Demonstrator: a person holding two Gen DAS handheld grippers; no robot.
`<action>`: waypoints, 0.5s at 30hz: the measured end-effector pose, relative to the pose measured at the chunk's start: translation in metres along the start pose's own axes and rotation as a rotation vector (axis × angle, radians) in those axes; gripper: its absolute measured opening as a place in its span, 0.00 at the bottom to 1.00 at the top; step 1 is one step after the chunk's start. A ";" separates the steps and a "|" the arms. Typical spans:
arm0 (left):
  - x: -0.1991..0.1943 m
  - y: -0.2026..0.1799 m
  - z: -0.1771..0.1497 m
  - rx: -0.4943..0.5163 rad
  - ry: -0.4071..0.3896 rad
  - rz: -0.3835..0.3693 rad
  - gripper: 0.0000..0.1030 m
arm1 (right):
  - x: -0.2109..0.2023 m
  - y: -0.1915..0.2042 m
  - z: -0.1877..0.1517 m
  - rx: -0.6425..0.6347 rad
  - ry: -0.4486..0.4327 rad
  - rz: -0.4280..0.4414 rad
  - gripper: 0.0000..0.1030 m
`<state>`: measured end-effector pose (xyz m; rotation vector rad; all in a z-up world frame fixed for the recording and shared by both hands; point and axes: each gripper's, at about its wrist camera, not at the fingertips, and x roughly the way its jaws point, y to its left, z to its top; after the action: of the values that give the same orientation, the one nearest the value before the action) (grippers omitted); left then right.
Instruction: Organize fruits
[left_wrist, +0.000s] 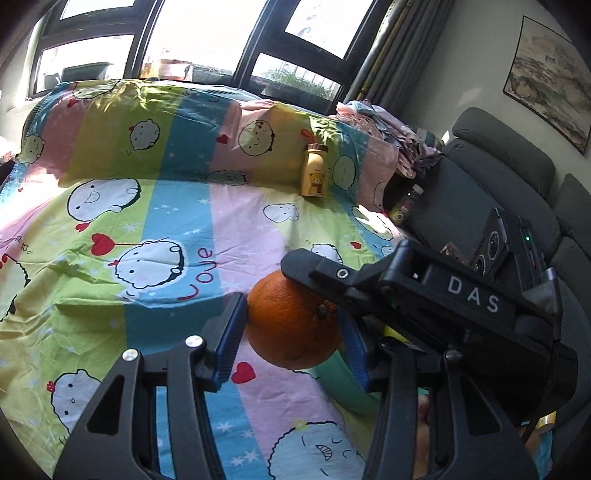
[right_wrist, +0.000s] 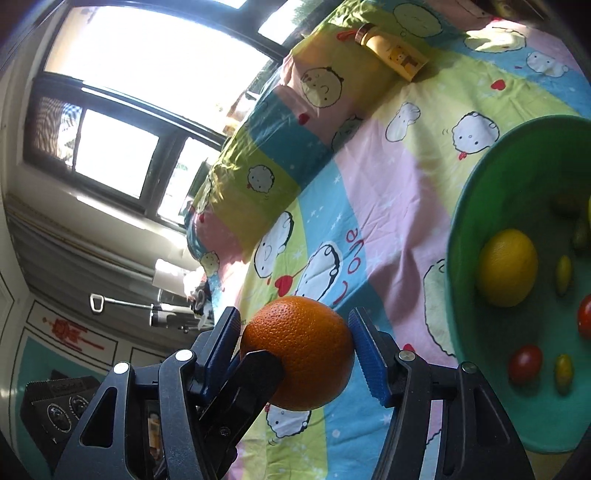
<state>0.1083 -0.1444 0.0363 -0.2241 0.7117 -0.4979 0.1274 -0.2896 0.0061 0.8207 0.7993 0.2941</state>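
Left claw (left_wrist: 293, 332): both pads pressed on the orange (left_wrist: 291, 325)
Right claw (right_wrist: 295, 341): closed on the same orange, bowl (right_wrist: 465, 206) to its right

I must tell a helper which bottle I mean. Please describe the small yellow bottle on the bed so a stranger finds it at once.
Start at the bed under the cartoon sheet, below the window. Where the flat part meets the raised pillow, a small yellow bottle leans. It has a copper-coloured cap and a bear picture, unlike the round fruits nearby.
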 end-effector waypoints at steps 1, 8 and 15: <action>0.007 -0.008 0.001 0.012 0.017 -0.027 0.47 | -0.010 -0.006 0.004 0.017 -0.029 -0.016 0.62; 0.056 -0.062 -0.001 0.115 0.119 -0.141 0.47 | -0.057 -0.060 0.020 0.154 -0.165 -0.085 0.62; 0.088 -0.075 -0.009 0.134 0.217 -0.175 0.47 | -0.070 -0.091 0.025 0.234 -0.204 -0.170 0.62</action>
<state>0.1326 -0.2541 0.0066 -0.1076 0.8702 -0.7425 0.0929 -0.3998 -0.0155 0.9784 0.7136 -0.0362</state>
